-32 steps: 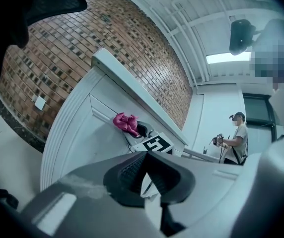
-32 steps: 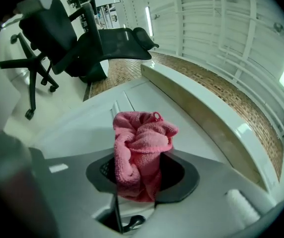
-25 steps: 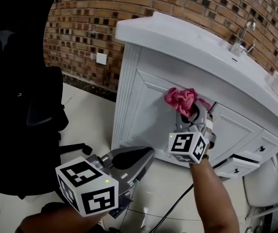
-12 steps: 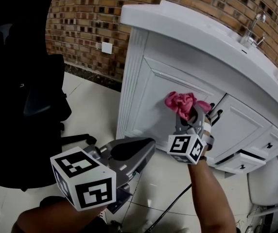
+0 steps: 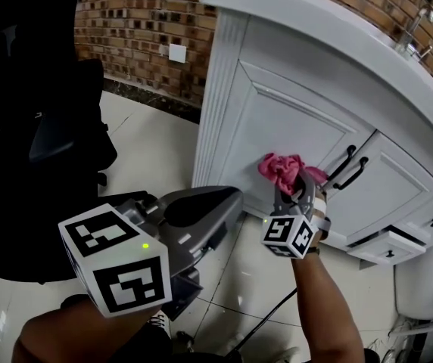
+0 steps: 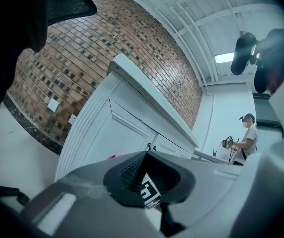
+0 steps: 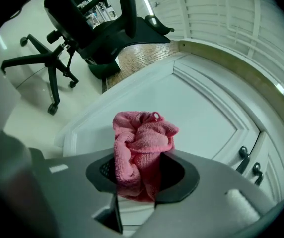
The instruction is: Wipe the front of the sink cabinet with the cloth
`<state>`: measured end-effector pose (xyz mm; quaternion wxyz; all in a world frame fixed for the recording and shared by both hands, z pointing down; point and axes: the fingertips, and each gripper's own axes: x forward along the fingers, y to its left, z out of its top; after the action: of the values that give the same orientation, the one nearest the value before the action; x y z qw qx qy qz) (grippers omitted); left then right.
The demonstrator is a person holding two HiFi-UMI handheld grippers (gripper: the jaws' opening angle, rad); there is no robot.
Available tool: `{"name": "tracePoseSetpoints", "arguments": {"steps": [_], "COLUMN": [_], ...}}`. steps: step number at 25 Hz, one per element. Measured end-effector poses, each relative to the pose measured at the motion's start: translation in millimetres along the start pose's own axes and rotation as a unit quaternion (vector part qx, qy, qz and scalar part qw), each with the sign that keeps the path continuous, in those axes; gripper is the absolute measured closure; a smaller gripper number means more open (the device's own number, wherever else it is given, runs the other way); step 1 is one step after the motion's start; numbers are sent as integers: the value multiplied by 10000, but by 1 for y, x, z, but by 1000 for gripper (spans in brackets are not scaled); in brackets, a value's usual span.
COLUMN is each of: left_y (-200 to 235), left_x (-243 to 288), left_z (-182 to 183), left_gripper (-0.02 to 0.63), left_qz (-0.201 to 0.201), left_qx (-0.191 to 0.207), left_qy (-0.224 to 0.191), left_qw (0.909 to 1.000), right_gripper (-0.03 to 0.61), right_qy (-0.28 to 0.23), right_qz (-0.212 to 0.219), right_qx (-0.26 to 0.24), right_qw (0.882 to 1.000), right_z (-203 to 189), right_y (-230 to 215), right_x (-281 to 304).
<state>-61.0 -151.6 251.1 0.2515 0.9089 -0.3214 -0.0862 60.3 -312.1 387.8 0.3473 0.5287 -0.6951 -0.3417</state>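
Note:
A bunched pink cloth (image 5: pixel 281 169) is pressed against the lower right of the white sink cabinet's left door (image 5: pixel 277 116). My right gripper (image 5: pixel 298 185) is shut on it from below. In the right gripper view the cloth (image 7: pixel 142 150) stands up out of the right gripper (image 7: pixel 142 177), with the door panel (image 7: pixel 191 98) right behind it. My left gripper (image 5: pixel 224 203) hangs low at the left, shut and holding nothing, a short way off the cabinet. In the left gripper view the left gripper (image 6: pixel 147 180) points at the cabinet front (image 6: pixel 107 138).
Two black door handles (image 5: pixel 350 169) sit just right of the cloth. A small drawer (image 5: pixel 387 248) stands slightly pulled out at lower right. A black office chair (image 5: pixel 35 150) fills the left. A cable (image 5: pixel 269 324) crosses the tiled floor. A person (image 6: pixel 246 138) stands far off.
My right gripper has slid the cloth down the door, from near the panel's top to its lower part. The left gripper has stayed low at the left, still shut.

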Motion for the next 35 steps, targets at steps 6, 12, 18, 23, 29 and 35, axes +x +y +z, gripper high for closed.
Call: {"name": "tracePoseSetpoints", "arguments": {"steps": [6, 12, 18, 23, 29, 35], "left_y": [4, 9, 14, 15, 16, 12], "left_x": [2, -1, 2, 4, 3, 4], "left_z": [-1, -1, -4, -5, -5, -7], "left_gripper": [611, 611, 611, 611, 611, 611], "left_qz": [35, 106, 156, 161, 150, 89], "left_qx": [-23, -62, -95, -119, -148, -189], "left_qy": [25, 47, 96, 123, 127, 142], "left_qw": [10000, 9999, 9998, 9997, 9997, 9997], "right_gripper": [422, 422, 422, 422, 422, 422], "right_qy": [187, 394, 753, 1116, 1179, 1217], "right_qz": [311, 625, 1036, 1330, 1301, 1534], "right_qx": [-2, 94, 242, 292, 297, 86], "right_qw": [9993, 9972, 9915, 9844, 9840, 9806], "right_z": [-24, -46, -75, -104, -112, -113], "right_y": [45, 83, 132, 164, 172, 185], "right_x": [4, 7, 13, 14, 14, 12]}}
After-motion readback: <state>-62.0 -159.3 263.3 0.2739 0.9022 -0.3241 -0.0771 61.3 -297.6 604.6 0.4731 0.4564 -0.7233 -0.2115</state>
